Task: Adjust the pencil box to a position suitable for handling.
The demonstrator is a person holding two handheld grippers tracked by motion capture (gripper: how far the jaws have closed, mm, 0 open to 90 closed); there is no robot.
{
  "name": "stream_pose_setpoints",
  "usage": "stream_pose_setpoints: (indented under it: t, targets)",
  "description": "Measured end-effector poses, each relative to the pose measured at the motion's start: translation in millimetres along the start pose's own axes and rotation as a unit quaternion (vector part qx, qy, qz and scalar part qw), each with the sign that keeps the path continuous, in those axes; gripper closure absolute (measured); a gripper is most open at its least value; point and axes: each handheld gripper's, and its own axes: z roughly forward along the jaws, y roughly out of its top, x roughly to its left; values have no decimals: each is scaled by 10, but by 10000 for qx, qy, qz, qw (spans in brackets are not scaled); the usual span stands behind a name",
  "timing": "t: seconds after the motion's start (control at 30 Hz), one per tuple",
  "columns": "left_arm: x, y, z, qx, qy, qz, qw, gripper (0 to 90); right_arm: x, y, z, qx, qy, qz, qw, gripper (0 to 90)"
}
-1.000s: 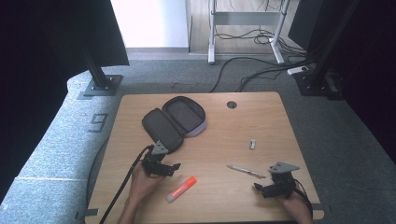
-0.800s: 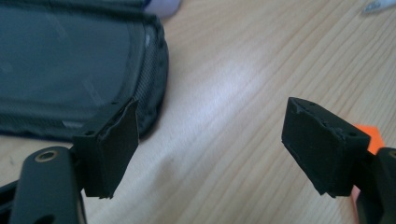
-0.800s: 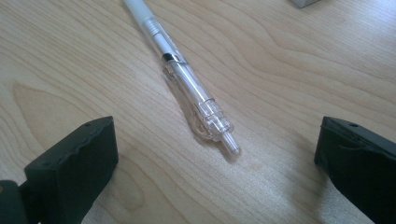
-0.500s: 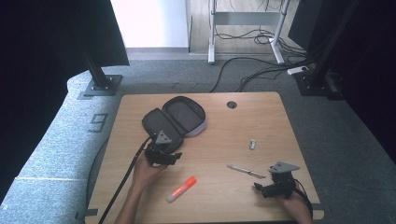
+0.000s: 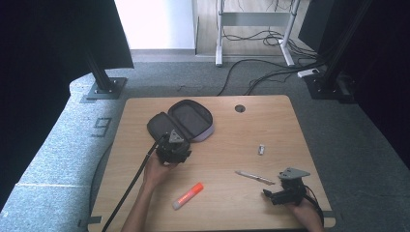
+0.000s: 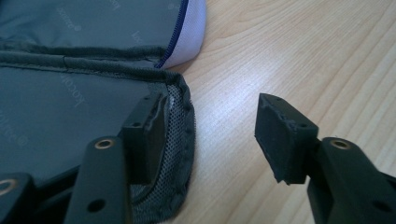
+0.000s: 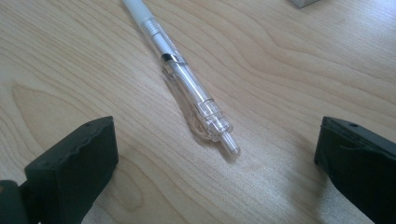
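Left tongs (image 5: pixel 175 145) spread wide at the near corner of the open pencil case (image 5: pixel 181 123), gripping nothing. In the left gripper view (image 6: pixel 210 135), one jaw pressed against the mesh-lined edge of the case (image 6: pixel 70 93), the other out over bare wood beside it. Case lying flat with its two halves unfolded, zip edge and pale lining at the far half, in the far-left part of the counter (image 5: pixel 227 203).

Right tongs (image 5: pixel 271 195) also wide open and empty, down by the near edge, well to the right of the case. In the right gripper view (image 7: pixel 217 154), a clear pen (image 7: pixel 184 79) lying between and just ahead of the jaws, its clicker end toward them, touching neither. Same pen (image 5: pixel 255 177) seen from above as a thin sliver just beyond those tongs.

Orange marker (image 5: pixel 188 195) lying on the wood nearer than the case, between the two hands, apart from both. Small pale eraser-like block (image 5: pixel 261 149) to the right of the case, beyond the pen. Round cable hole (image 5: pixel 240 108) near the far edge, right of the case.

Nothing standing between the right tongs and the pen. Broad bare wood to the right of the case and along the far-right corner. Cable (image 5: pixel 130 186) trailing from the left tongs off the near edge.
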Motion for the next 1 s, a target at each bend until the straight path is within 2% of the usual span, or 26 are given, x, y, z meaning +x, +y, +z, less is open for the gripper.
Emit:
stream_pose_setpoints:
  t: [0.1, 0.17, 0.27, 0.4, 0.43, 0.67, 0.7, 0.73, 0.77, 0.8, 0.83, 1.0]
  targets:
    - [67, -20, 50, -121, -53, -158, 9998, 501, 0, 0, 0, 1, 0, -1, 10000, 0]
    - [89, -31, 70, -117, -41, -181, 9998, 509, 0, 0, 0, -1, 0, -1, 10000, 0]
    - [133, -61, 117, -64, -74, -259, 9996, 534, 0, 0, 0, 0, 0, 2, 10000, 0]
    - [166, -90, 174, 79, 20, -295, 9995, 587, 0, 0, 0, 0, 0, 0, 10000, 0]
    - [173, -101, 191, 99, 27, -305, 9995, 624, 0, 0, 0, 0, 1, 1, 10000, 0]
    - [180, -140, 224, 164, 35, -359, 9992, 735, 0, 0, 0, 0, 0, 0, 10000, 0]
    - [176, -154, 227, 156, 24, -371, 9992, 781, 0, 0, 0, -1, -1, -1, 10000, 0]
    - [176, -167, 229, 125, -78, -401, 9991, 781, 0, 0, 0, -1, -1, -1, 10000, 0]
    - [174, -191, 261, 191, -350, -490, 9980, 813, 0, 0, 0, -1, -1, 0, 10000, 0]
    - [152, -207, 288, 257, -271, -420, 9984, 825, 0, 0, 0, 0, 0, -1, 10000, 0]
    - [110, -237, 291, 151, -160, -330, 9992, 825, 0, 0, 0, -1, -1, -2, 10000, 0]
    - [101, -268, 279, 64, -287, -441, 9986, 825, 0, 0, 0, 0, 0, -1, 10000, 0]
